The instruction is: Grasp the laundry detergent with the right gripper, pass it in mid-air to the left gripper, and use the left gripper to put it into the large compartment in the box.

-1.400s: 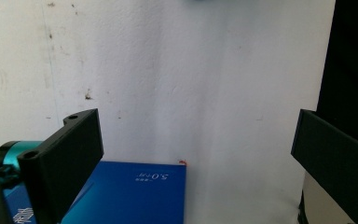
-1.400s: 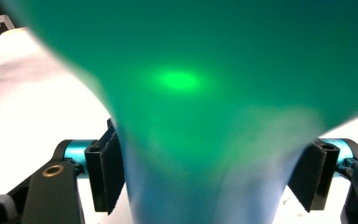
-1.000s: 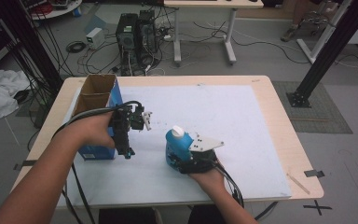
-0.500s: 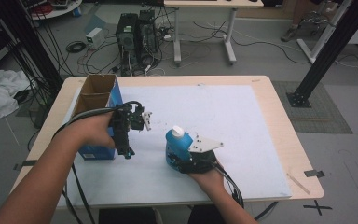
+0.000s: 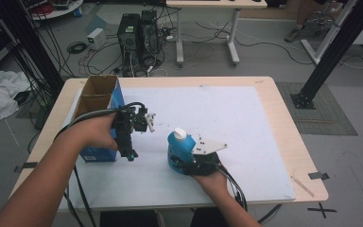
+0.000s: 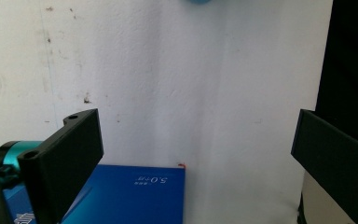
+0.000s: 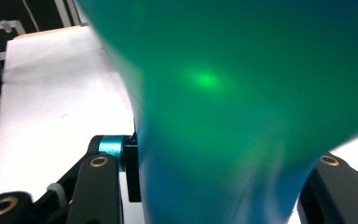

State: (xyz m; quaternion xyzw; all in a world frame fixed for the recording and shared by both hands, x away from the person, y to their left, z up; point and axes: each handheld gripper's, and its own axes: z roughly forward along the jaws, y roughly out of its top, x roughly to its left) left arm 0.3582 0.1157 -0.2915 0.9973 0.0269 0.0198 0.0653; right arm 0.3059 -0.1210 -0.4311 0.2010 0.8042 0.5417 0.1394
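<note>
Right gripper (image 5: 185,158): near centre of the white sheet (image 5: 227,118), clenched on the blue bottle (image 5: 178,149).

Blue bottle: rounded blue body, white cap (image 5: 180,133); stands upright, long axis vertical, cap uppermost.

Left gripper (image 5: 131,152): left of the bottle, jaws released and wide apart, pointing down at the sheet.

Blue carton (image 5: 98,118): far left, open top, touching the left hand (image 5: 97,135).

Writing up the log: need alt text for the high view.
A person's right claw grips a blue bottle with a white cap on a white-covered table. The left claw hangs open beside an open blue cardboard box.
</note>
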